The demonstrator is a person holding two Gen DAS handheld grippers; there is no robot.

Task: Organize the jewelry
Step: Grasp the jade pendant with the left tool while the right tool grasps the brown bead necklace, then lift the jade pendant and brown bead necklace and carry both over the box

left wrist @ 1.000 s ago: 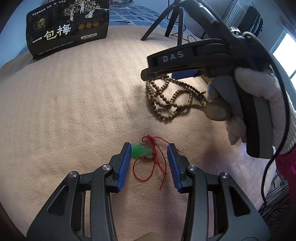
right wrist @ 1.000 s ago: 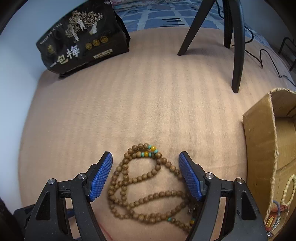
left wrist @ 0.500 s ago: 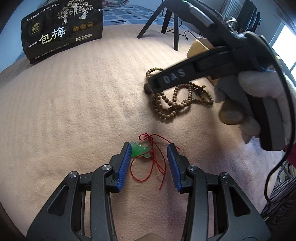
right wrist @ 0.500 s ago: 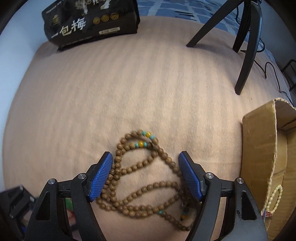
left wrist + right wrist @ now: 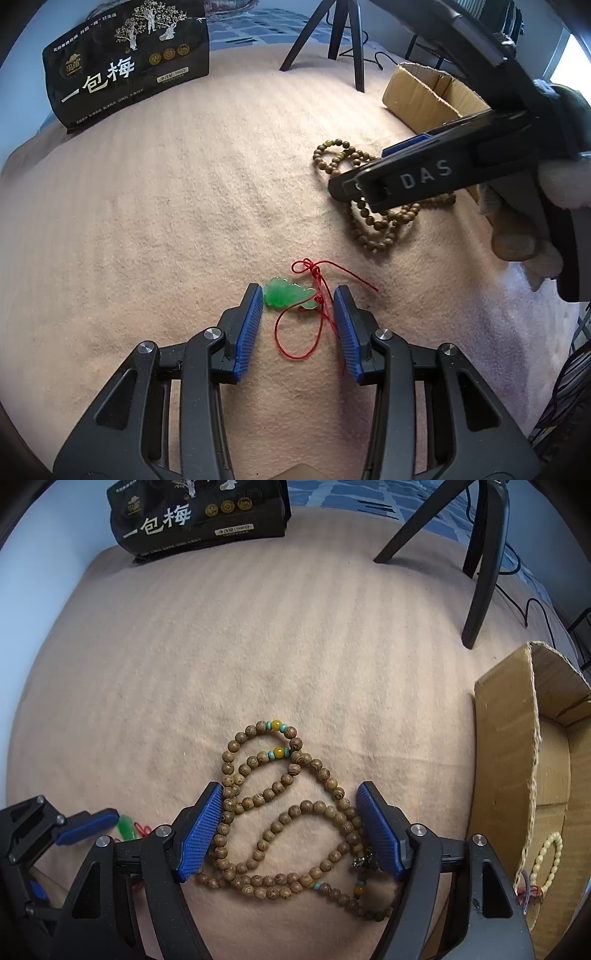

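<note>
A green jade pendant [image 5: 286, 297] on a red cord [image 5: 317, 317] lies on the beige blanket. My left gripper [image 5: 297, 295] is open, its blue pads on either side of the pendant and cord. A long wooden bead necklace [image 5: 288, 812] lies coiled to the right; it also shows in the left wrist view [image 5: 373, 221]. My right gripper [image 5: 290, 794] is open and low over the beads, pads straddling the coil. The pendant shows at the left of the right wrist view [image 5: 125, 825].
A cardboard box [image 5: 517, 775] stands at the right with a pale bead bracelet [image 5: 550, 860] inside; it also shows in the left wrist view [image 5: 428, 92]. A black printed bag [image 5: 125, 70] stands at the back left. Black tripod legs [image 5: 484, 561] stand at the back.
My right gripper has moved down and forward over the wooden beads, which now lie between its pads. My left gripper has stayed around the pendant.
</note>
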